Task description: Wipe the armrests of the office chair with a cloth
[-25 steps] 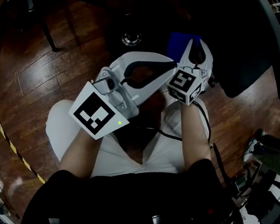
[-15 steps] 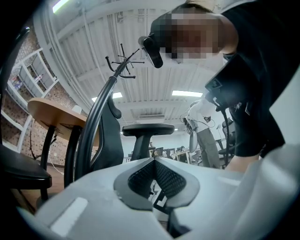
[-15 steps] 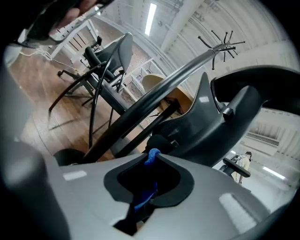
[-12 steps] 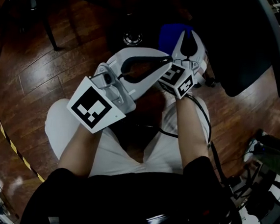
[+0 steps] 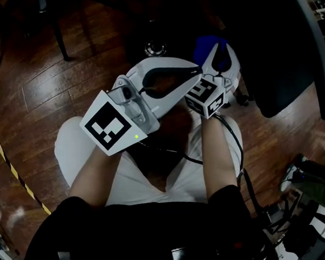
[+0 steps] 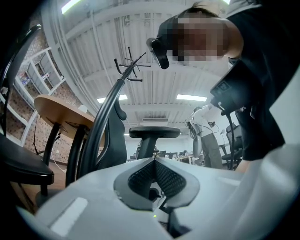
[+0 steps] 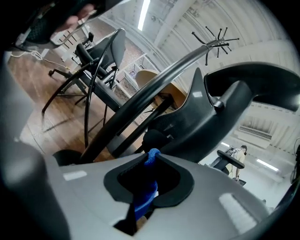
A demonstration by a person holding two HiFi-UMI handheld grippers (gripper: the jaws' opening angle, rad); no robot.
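Both grippers are held in front of me over my lap in the head view. The left gripper [image 5: 199, 73] [image 6: 154, 159] is shut with nothing between its jaws, and its tip lies just left of the right gripper. My right gripper [image 5: 218, 44] [image 7: 151, 157] is shut on a blue cloth [image 5: 204, 45] [image 7: 146, 197], which bunches between the pads and pokes out at the tip. The black office chair [image 5: 295, 59] stands ahead and to the right. One black armrest [image 7: 253, 77] looms above the right jaws, apart from them. An armrest pad [image 6: 154, 132] on its post shows beyond the left jaws.
Dark wooden floor [image 5: 47, 81] lies all around. A chair base [image 5: 153, 45] sits just beyond the grippers. A round wooden table [image 6: 56, 110], a coat stand [image 6: 130, 65] and other chairs [image 7: 93, 51] stand further off. Cables and gear [image 5: 306, 237] crowd the lower right.
Both grippers stay almost where they were. The blue cloth remains pinched in the right jaws, and the left jaws remain shut.
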